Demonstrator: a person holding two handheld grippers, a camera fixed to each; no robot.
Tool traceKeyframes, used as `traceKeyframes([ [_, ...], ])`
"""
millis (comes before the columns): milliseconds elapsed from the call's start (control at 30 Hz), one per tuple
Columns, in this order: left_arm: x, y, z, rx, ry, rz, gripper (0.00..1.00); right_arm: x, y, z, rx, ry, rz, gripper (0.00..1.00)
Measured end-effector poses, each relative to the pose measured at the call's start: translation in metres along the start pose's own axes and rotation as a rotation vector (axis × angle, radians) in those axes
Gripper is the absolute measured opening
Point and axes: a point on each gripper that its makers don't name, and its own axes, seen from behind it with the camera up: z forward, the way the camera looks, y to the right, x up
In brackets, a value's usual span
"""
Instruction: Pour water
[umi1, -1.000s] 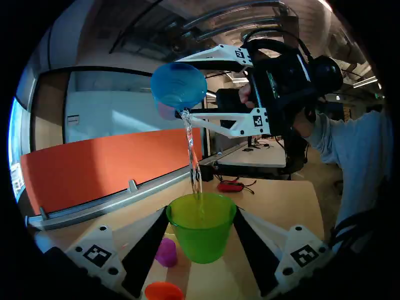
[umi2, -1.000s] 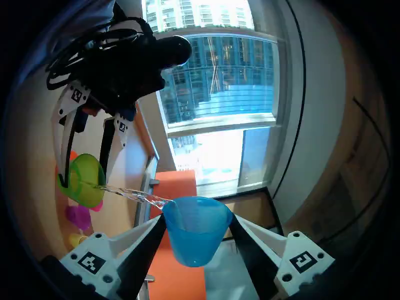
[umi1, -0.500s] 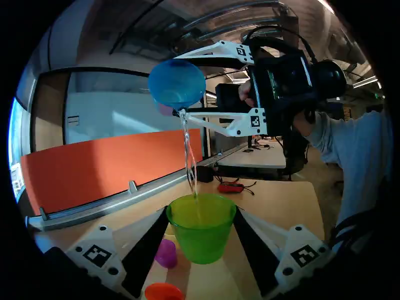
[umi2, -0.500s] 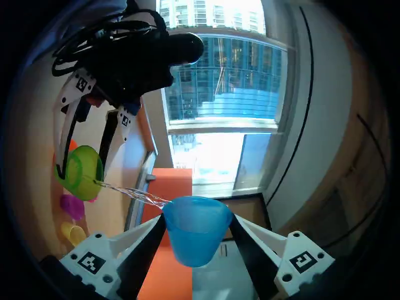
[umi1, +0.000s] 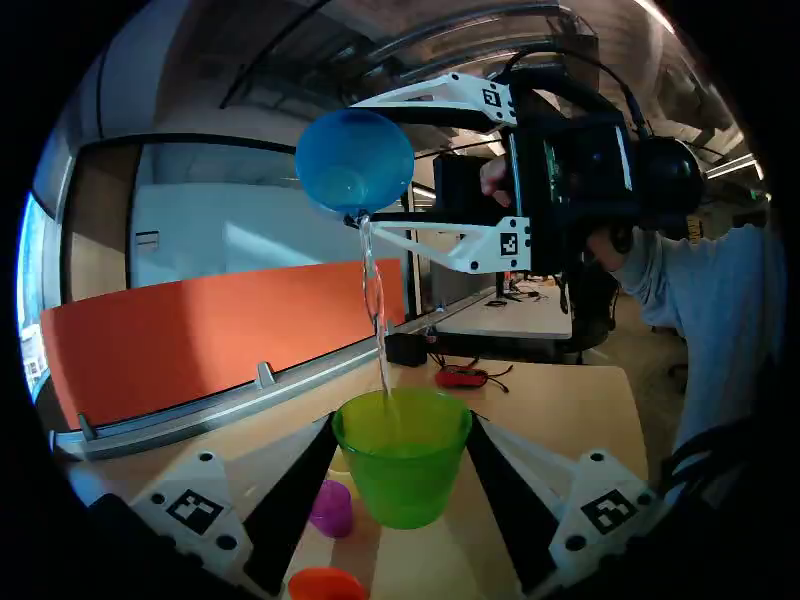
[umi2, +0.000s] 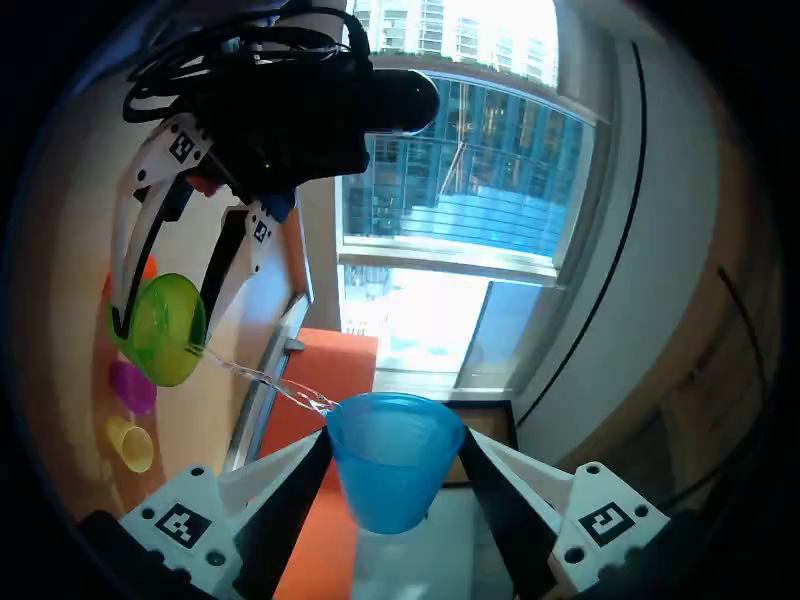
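1. Your left gripper (umi1: 400, 440) has both fingers clamped on the sides of the green cup (umi1: 402, 480). The cup is upright and appears raised off the bench (umi1: 560, 400). Hold it level and motionless; it is the target.
2. Your right gripper (umi2: 395, 445) has its fingers pressed on the blue cup (umi2: 395, 480). That cup is well above the green cup and tipped so its mouth faces down toward it.
3. The water (umi1: 372, 300) leaves the blue cup's lowest lip as a thin, wavering stream. It lands inside the green cup, nearer the far rim than the middle. Nudge the blue cup's lip so the stream drops into the centre.
4. The fall down to the green cup is long, which invites splashing and drift. Bring the blue cup lower, close above the green cup's rim, and add tilt slowly as the flow thins.
5. A purple cup (umi1: 332, 505) and an orange cup (umi1: 325, 583) stand on the bench just beside and below the green cup. Any water that misses would likely land there.
6. The level in the green cup is hard to read, so watch its rim. Turn the blue cup upright before you move it away from above the green cup.
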Motion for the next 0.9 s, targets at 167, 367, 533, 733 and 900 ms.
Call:
traceKeyframes([
  [167, 0.001, 0.0, 0.0, 0.001, 0.002, -0.002, 0.89, 0.005, 0.002, 0.001, -0.004, 0.004, -0.049, 0.92],
  [367, 0.001, -0.001, 0.0, 0.004, 0.008, -0.009, 0.89, 0.01, 0.004, 0.004, -0.02, 0.01, -0.107, 0.93],
  [533, 0.003, -0.002, 0.001, 0.005, 0.014, -0.015, 0.89, 0.014, 0.005, 0.007, -0.025, 0.013, -0.157, 0.92],
  [733, 0.005, -0.003, 0.001, 0.007, 0.018, -0.018, 0.89, 0.018, 0.004, 0.009, -0.03, 0.018, -0.186, 0.92],
  [900, 0.006, -0.004, 0.0, 0.011, 0.019, -0.012, 0.89, 0.019, 0.006, 0.006, -0.036, 0.029, -0.113, 0.92],
])
